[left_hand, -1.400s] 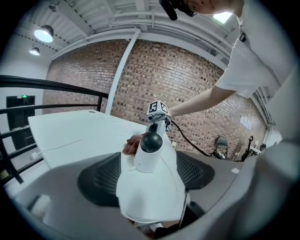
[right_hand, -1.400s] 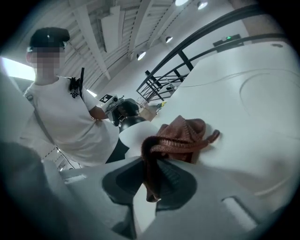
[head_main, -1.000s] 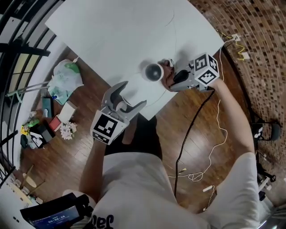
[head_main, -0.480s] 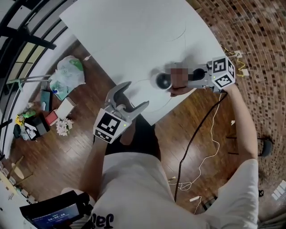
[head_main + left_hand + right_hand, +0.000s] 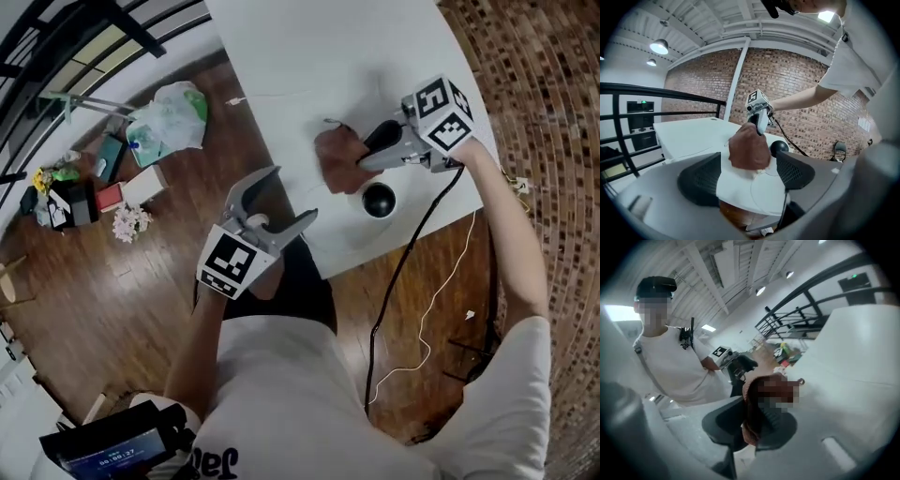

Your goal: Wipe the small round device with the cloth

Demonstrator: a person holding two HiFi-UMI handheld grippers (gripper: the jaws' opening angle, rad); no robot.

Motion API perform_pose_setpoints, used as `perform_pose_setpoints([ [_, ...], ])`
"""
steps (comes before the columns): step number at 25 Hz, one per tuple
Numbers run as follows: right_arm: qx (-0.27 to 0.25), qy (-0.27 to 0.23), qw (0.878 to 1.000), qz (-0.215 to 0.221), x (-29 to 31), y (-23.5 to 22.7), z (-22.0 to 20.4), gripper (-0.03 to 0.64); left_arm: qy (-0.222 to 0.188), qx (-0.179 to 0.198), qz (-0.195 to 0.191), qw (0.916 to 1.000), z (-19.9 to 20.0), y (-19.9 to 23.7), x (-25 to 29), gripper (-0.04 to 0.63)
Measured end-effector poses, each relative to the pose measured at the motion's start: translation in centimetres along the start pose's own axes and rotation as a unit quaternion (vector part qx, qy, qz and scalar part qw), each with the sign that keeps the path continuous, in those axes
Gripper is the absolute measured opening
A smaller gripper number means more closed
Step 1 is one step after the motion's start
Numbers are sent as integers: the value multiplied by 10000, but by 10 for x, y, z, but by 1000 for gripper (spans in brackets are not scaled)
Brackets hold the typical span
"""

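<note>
Two grippers: right gripper (image 5: 359, 163) clamped on brown cloth (image 5: 332, 156), just beside black round device (image 5: 379, 200) on white table (image 5: 309, 56); left gripper (image 5: 289, 197) jaws apart, empty. Stuffed plastic bag (image 5: 169, 114) far left on floor.

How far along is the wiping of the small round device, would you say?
Done: the right hand-held gripper is clamped on the brown cloth. In hand: the cloth is held just beside the small round device, not on it. Left: bringing the cloth onto the device and wiping it; whether any wiping has happened already doesn't show. The left hand-held gripper is open and empty.
</note>
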State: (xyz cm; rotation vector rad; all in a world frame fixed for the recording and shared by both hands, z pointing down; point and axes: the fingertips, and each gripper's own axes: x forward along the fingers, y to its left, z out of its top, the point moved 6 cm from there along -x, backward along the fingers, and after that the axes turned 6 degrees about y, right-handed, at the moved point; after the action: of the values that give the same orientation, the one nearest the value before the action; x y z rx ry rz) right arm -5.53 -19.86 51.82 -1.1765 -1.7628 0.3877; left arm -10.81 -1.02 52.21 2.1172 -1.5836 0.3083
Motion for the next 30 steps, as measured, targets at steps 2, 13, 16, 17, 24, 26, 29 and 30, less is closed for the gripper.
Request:
perform_pose_setpoints([
  [2,-150,567,9954,760,33,5,10,46,-121,-142,206,9996,1,8,-11,393],
  [13,79,1619,9816,1011,68,-3,-18,44,-284,-179,353,9988,2,-2,-17,393],
  [16,324,1177,9918,379,41,-22,-25,44,-308,-190,182,9992,4,-4,-16,393],
  [17,472,989,9938,212,32,-24,-32,44,-289,-164,93,9994,5,-6,-15,393],
  [24,1406,76,9884,-565,-5,-1,-110,45,-189,-19,-476,9987,9,-22,0,393],
  [26,1609,-148,9844,-695,1,16,-129,44,-135,25,-718,9973,9,-25,4,393],
  [29,1952,-618,9743,-942,20,49,-153,44,-34,146,-1227,9923,8,-34,11,393],
  [30,2026,-728,9712,-1022,28,57,-159,44,-13,197,-1356,9906,8,-36,13,393],
])
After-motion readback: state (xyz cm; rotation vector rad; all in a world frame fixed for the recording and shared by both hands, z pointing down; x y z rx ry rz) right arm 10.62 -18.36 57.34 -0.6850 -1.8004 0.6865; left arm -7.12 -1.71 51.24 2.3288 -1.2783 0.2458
